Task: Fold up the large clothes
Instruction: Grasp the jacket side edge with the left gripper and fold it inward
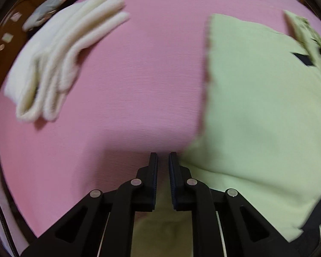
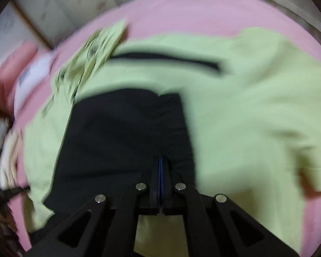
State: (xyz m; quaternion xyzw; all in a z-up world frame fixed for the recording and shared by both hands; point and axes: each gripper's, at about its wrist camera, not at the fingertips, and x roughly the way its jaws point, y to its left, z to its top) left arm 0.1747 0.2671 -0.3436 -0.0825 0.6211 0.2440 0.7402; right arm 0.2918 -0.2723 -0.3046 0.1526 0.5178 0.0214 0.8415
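Garment (image 2: 246,111), pale green, no legible writing

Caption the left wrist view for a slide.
Left gripper fingers nearly closed over the pink bedsheet, between a folded cream knit garment and a pale green shirt.

You're over a pink sheet (image 1: 128,90) that fills most of both views. Past its far edge lies pale patterned flooring (image 2: 60,6); in the left view's upper left corner sits a brown surface (image 1: 8,49), blurred.
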